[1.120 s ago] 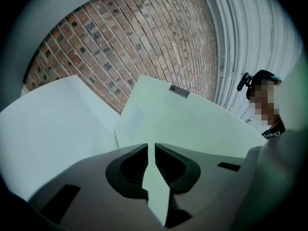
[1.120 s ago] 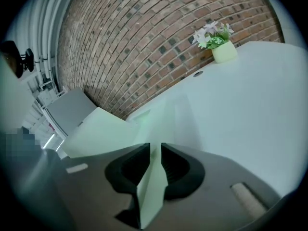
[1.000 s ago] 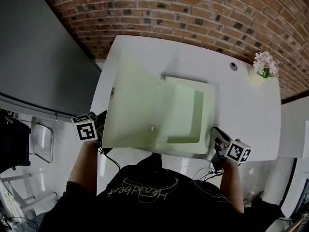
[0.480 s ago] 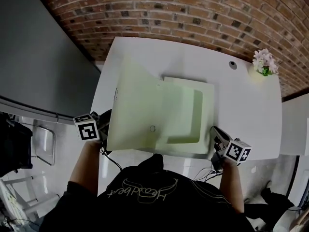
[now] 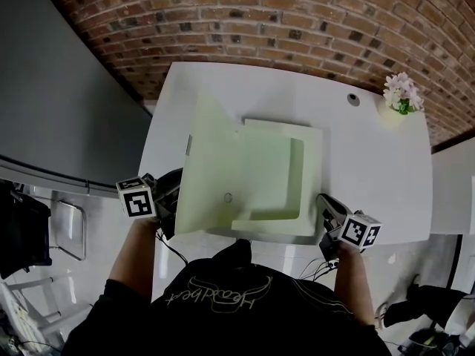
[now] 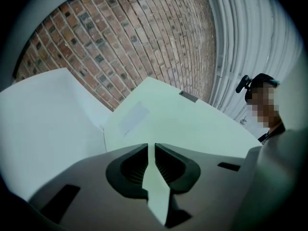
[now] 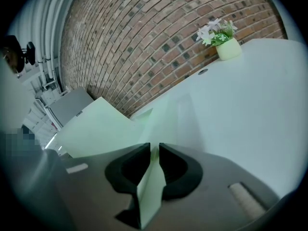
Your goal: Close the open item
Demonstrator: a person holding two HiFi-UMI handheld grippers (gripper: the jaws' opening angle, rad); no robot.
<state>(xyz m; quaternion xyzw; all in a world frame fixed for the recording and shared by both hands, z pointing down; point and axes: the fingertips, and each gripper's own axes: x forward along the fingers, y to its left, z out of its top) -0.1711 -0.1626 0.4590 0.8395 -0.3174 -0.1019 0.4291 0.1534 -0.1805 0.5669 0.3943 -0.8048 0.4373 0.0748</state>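
Observation:
A pale green flat box lies open on the white table [image 5: 371, 162]. Its base [image 5: 312, 170] rests flat, and its lid [image 5: 215, 165] stands raised on the left, tilted over the base. My left gripper [image 5: 171, 199] is shut on the lid's left front edge; in the left gripper view the lid [image 6: 192, 124] rises beyond the gripper [image 6: 150, 150], a thin green edge pinched between the jaws. My right gripper [image 5: 325, 210] is shut on the base's front right corner. The right gripper view shows that gripper [image 7: 154, 150] clamping a green edge, with the lid [image 7: 96, 129] at the left.
A small pot of pale flowers [image 5: 401, 95] stands at the table's far right corner, near a round cable hole [image 5: 353, 99]. A brick wall [image 5: 297, 21] runs behind the table. A grey panel [image 5: 59, 87] and a chair [image 5: 67, 221] lie to the left.
The lid has swung up and to the right over the base, now steeper. My left gripper has moved right with it. The right gripper has stayed on the corner.

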